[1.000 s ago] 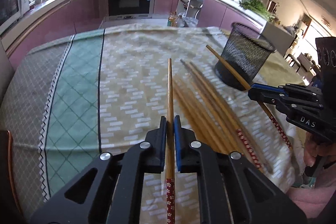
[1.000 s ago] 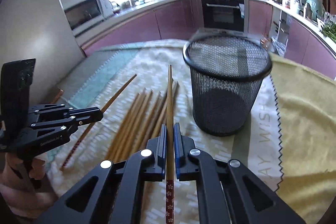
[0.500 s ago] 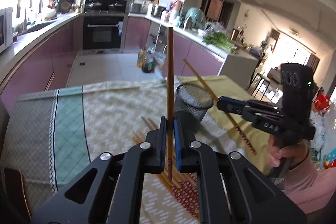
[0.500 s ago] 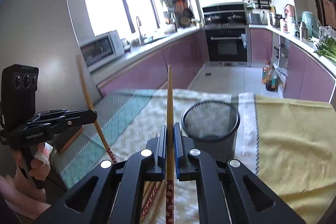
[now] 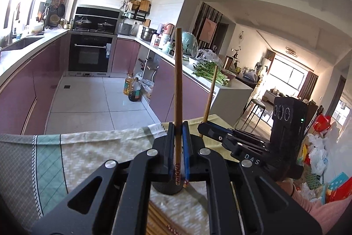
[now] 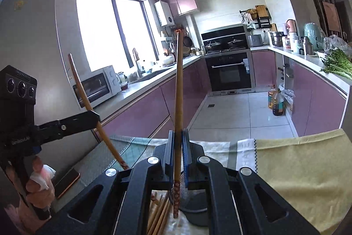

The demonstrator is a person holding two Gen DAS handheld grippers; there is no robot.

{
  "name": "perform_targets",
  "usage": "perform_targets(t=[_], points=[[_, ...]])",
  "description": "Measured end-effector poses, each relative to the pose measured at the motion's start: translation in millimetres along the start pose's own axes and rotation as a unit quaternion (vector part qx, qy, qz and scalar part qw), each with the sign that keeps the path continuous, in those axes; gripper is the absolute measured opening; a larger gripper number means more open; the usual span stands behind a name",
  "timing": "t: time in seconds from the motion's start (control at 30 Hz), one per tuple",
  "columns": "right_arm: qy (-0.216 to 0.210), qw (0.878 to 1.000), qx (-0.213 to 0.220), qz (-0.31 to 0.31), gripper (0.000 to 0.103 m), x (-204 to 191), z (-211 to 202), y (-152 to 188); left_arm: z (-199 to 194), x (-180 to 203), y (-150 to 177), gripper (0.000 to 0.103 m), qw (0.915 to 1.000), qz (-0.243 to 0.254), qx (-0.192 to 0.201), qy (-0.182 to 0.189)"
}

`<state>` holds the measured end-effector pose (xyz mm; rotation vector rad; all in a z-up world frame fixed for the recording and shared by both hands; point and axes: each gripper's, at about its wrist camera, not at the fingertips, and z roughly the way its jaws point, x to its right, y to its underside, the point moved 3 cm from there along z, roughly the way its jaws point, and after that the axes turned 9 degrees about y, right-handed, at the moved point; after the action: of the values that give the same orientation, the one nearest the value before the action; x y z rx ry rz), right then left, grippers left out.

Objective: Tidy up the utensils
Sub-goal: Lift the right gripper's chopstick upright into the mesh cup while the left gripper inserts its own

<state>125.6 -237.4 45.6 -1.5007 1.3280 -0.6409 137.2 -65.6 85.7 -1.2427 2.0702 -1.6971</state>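
My left gripper (image 5: 177, 131) is shut on a wooden chopstick (image 5: 177, 85) with a red patterned end, held upright above the black mesh cup (image 5: 167, 187), which is mostly hidden under the jaws. My right gripper (image 6: 178, 138) is shut on a second chopstick (image 6: 177, 98), also upright, over the mesh cup (image 6: 195, 210). The right gripper shows in the left wrist view (image 5: 201, 126). The left gripper shows in the right wrist view (image 6: 96, 116). Several more chopsticks (image 6: 158, 217) lie on the tablecloth beside the cup.
The table carries a patterned cream and green cloth (image 5: 88, 153) and a yellow cloth (image 6: 297, 169). A phone (image 6: 66, 182) lies near the table's left edge. Kitchen counters, an oven and oil bottles (image 5: 132, 89) on the floor stand beyond the table.
Both grippers have lifted their chopsticks off the table and tilted them from flat to upright. Both have come in over the mesh cup, which now sits under the jaws.
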Motion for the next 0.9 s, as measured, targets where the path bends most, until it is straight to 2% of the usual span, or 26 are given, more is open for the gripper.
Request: perform_targets(t=[0.13,0.27,0.33,0.43,0.63,0.7,0.8,0.9], points=[[0.009,1.0,0.018,-0.007,0.006,3,2,-15,23,2,-9,0.008,0.9999,0.006,-0.009,-0.004],[0.02,0.999,0.021,-0.016,0.006,7,7,-18,50,-2,-3,0.008,0.9993,0.011,-0.033,-0.013],[0.025,0.999,0.004,-0.021,0.006,8,19,-16,64,-2,4,0.008,0.9984,0.015,-0.052,-0.017],[0.033,0.998,-0.044,-0.031,0.006,12,39,-1,83,-5,20,0.008,0.9959,0.017,-0.086,-0.023],[0.041,0.989,-0.132,-0.052,0.006,9,67,28,117,-24,49,0.008,0.9895,0.019,-0.14,-0.032],[0.045,0.987,-0.143,-0.054,0.006,7,72,28,127,-32,55,0.008,0.9879,0.019,-0.151,-0.031],[0.054,0.987,-0.143,-0.047,0.008,7,71,34,133,-40,58,0.015,0.9868,0.016,-0.155,-0.044],[0.063,0.989,-0.131,-0.039,0.022,7,64,34,121,-43,57,0.025,0.9887,0.021,-0.134,-0.064]])
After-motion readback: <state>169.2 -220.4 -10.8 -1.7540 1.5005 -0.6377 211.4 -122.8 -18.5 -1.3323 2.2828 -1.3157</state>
